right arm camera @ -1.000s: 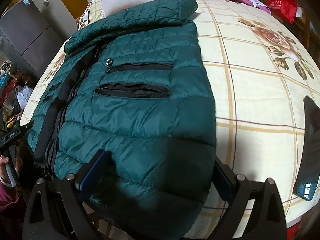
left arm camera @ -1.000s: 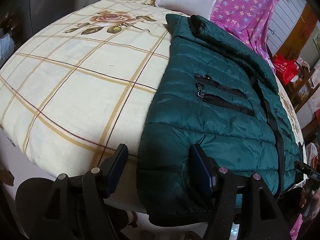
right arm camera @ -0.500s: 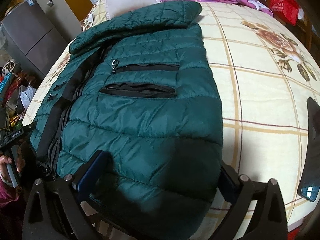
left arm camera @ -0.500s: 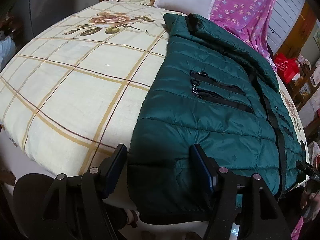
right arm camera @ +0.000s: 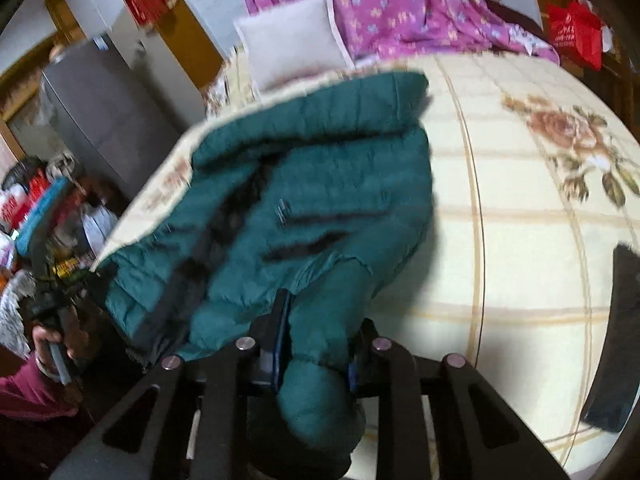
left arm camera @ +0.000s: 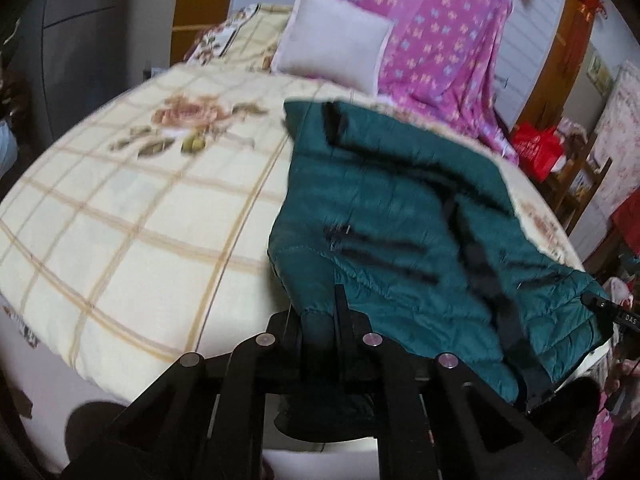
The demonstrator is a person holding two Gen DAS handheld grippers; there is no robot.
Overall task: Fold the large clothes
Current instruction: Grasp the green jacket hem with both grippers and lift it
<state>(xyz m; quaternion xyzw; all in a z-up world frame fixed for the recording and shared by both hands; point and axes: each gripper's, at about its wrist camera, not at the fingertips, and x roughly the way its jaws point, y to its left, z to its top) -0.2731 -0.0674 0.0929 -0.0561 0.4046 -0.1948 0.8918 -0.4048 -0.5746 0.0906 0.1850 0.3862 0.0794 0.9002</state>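
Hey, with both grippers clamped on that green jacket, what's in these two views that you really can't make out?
- Left wrist view: the jacket hem pinched by the left gripper is hidden behind the fingers; motion blur smears its pocket zippers.
- Right wrist view: bunched jacket fabric covers the right gripper, hiding one pad.
- Right wrist view: the dark flat object is cut off by the lens edge; unidentifiable.
- The jacket's sleeves show in neither view.

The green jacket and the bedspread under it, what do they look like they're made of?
Green jacket: probably thin synthetic shell, nylon-like, with puffy filling; stitched quilted channels, slight sheen. Bedspread: soft matte woven or brushed fabric, printed with checks and roses; the exact fibre is unclear.
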